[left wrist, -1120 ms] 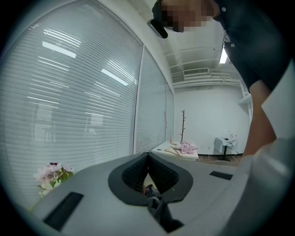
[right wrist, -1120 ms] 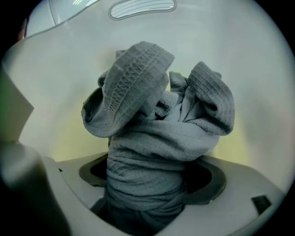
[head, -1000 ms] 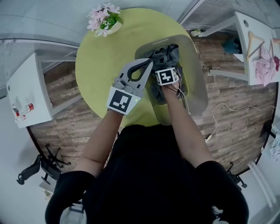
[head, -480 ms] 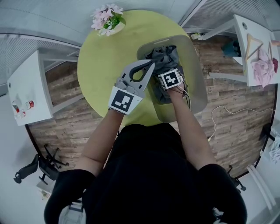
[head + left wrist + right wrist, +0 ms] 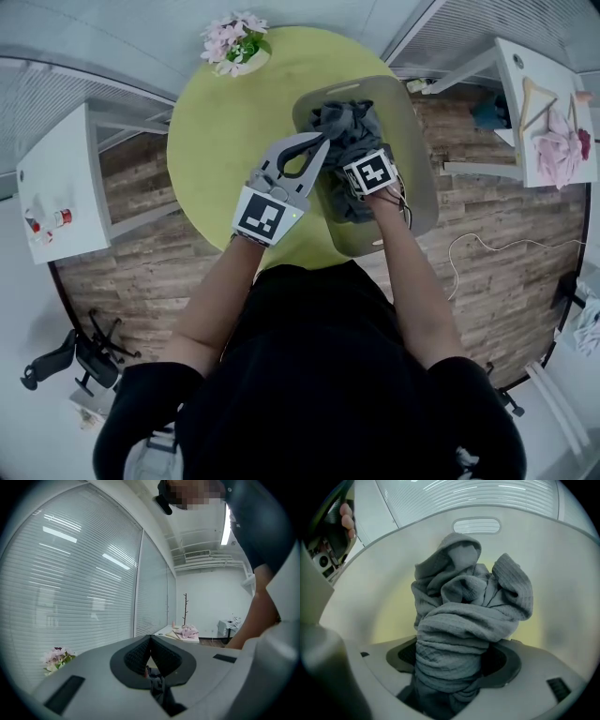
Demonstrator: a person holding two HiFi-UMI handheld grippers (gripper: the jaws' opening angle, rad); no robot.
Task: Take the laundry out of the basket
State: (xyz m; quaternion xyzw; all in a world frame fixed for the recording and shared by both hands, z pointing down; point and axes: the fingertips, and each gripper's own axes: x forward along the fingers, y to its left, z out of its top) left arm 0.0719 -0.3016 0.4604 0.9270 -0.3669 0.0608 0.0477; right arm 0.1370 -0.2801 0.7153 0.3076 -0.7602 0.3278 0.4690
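A pale grey laundry basket stands on the right side of a round green table. Crumpled grey laundry fills its middle. My right gripper reaches into the basket, shut on a thick twisted roll of that grey cloth. The roll bulges between the right gripper's pads and rises in front of the basket's far wall. My left gripper is at the basket's left rim, tips together beside the cloth. In the left gripper view the left gripper's pads meet, with a dark scrap low between the jaws.
A pot of pink flowers sits at the table's far edge. A white desk stands to the left. To the right, a white table holds a hanger and pink cloth. A cable lies on the wood floor.
The right gripper has closed on the grey cloth and drawn slightly back toward the person, bunching the laundry up. The left gripper has stayed at the basket's rim.
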